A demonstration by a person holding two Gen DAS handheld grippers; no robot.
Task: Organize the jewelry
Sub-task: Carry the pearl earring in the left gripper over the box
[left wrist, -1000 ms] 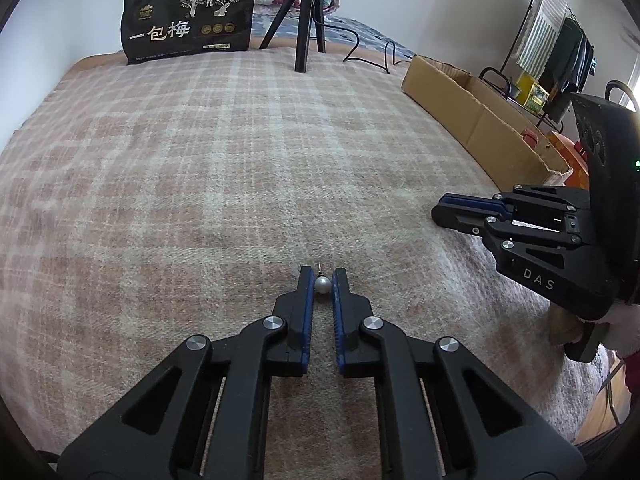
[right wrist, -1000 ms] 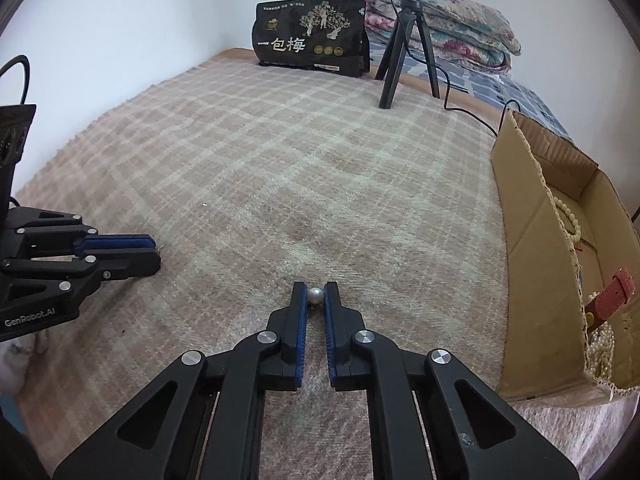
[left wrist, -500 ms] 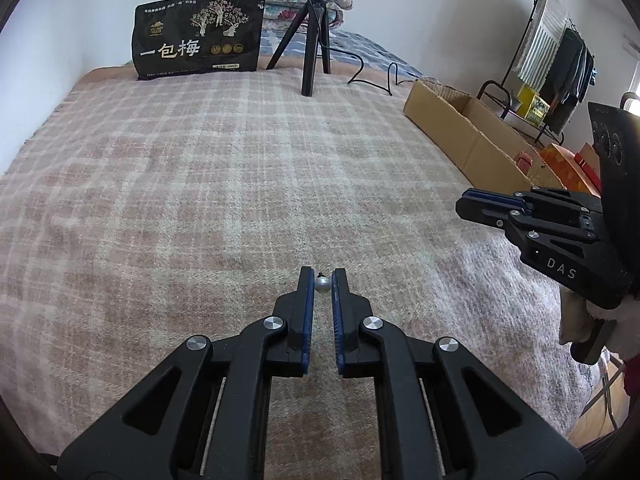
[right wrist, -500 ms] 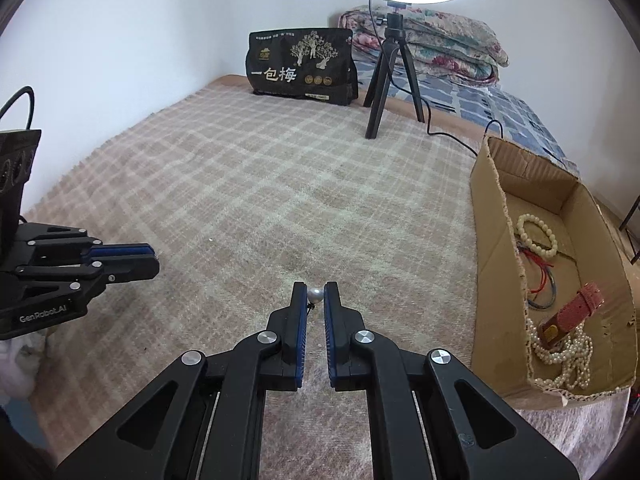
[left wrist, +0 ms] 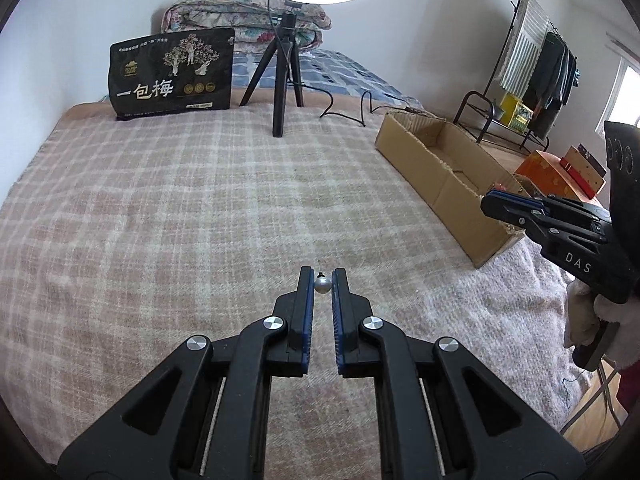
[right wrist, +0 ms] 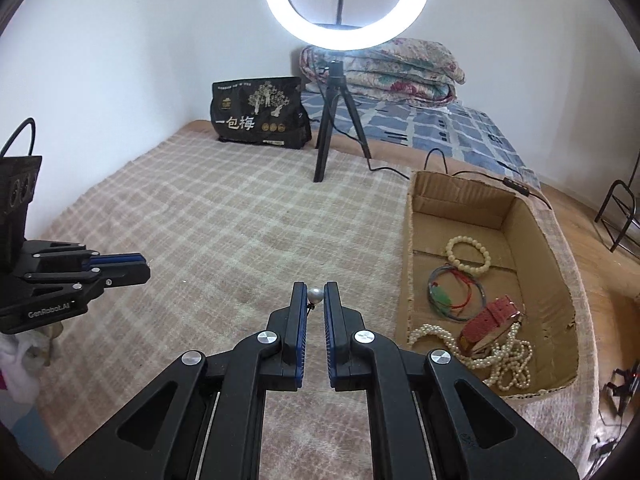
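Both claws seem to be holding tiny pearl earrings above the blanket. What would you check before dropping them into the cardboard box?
1. Left claw grips its small grey pearl earring: ok.
2. Right claw grips its small white pearl earring: ok.
3. Open brown cardboard box within view: ok.
4. Bare box floor left beside the cream bead bracelet and pink watch strap: ok.
5. Earring backs attached: cannot tell.
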